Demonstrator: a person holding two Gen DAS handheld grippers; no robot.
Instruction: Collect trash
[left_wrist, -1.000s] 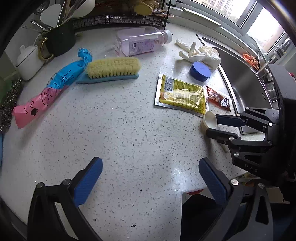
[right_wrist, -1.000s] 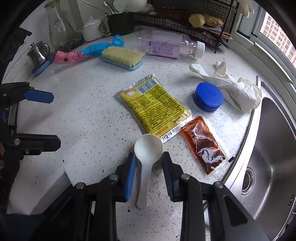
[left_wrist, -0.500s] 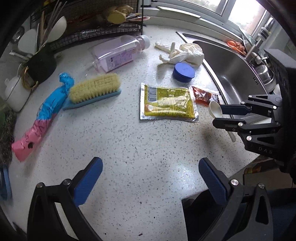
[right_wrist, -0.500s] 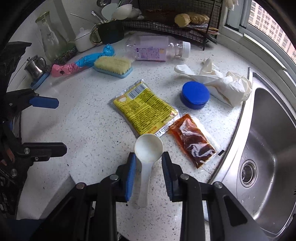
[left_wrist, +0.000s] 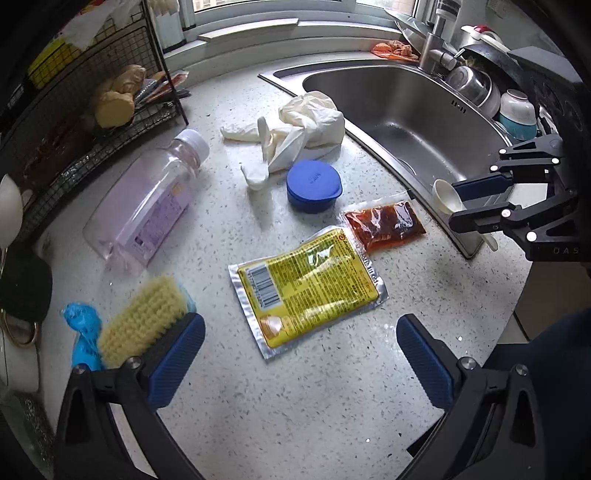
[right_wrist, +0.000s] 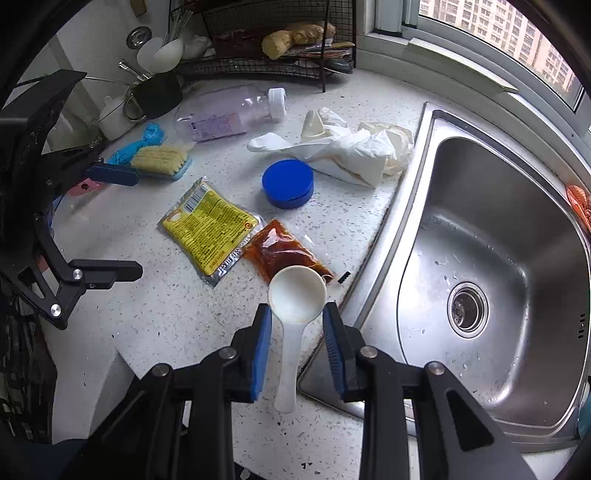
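Observation:
My right gripper (right_wrist: 297, 321) is shut on a white plastic spoon (right_wrist: 297, 293), held above the counter at the sink's edge; the spoon (left_wrist: 447, 195) also shows in the left wrist view, between the right gripper's fingers (left_wrist: 480, 184). My left gripper (left_wrist: 299, 343) stands open over the counter, its blue pads just short of a yellow foil packet (left_wrist: 306, 288). A red sauce sachet (left_wrist: 384, 225) lies beside the packet. Behind them sit a blue round lid (left_wrist: 314, 186) and crumpled white gloves (left_wrist: 295, 129). A clear plastic bottle (left_wrist: 147, 206) lies on its side.
A steel sink (right_wrist: 480, 258) fills the right side, with bowls and pots behind its tap (left_wrist: 436, 37). A yellow scrub brush (left_wrist: 144, 321) and a blue-pink wrapper (left_wrist: 81, 332) lie at the left. A black wire rack (right_wrist: 280, 37) and a utensil holder (right_wrist: 155, 96) stand at the back.
My left gripper has rolled and slid across the counter until the yellow packet lies just ahead of it. The right gripper has carried the spoon toward the sink's edge.

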